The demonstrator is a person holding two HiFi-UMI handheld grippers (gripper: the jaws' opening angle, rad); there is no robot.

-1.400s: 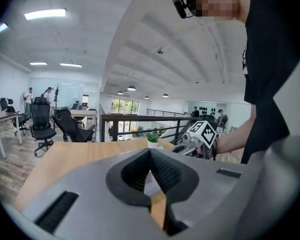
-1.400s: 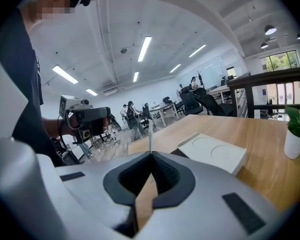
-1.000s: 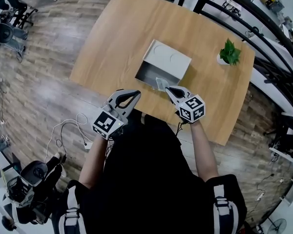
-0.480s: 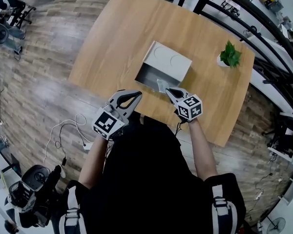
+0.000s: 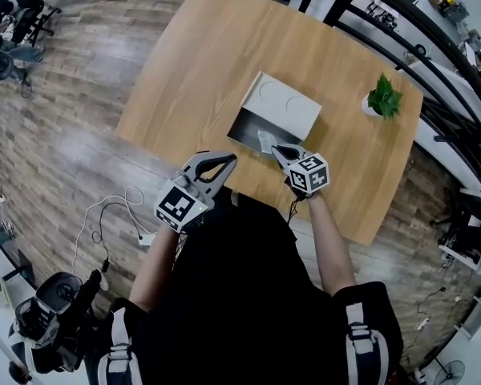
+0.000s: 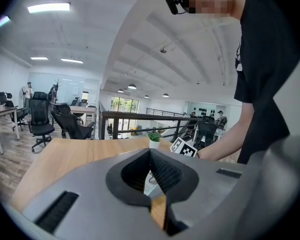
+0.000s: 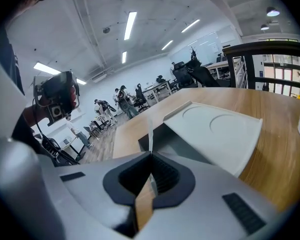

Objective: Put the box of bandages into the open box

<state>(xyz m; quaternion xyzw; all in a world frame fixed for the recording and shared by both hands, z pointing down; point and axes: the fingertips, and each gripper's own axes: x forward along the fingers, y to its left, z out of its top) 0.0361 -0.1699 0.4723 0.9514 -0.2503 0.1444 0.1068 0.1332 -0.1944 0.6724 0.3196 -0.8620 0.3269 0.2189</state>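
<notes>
Right claw (image 5: 277,149) eased bandage box (image 5: 264,140) slightly forward.

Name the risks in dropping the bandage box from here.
The right gripper pinches the box of bandages by a thin edge only, so it may slip or twist. It hangs about over the near rim of the open box; released now, it might catch the wall and land on the table.

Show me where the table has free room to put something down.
The table is bare left of and beyond the open box, and between that box and the potted plant. It is crowded at the near edge before the box: the right gripper holds the box of bandages there, the left gripper beside it.
</notes>
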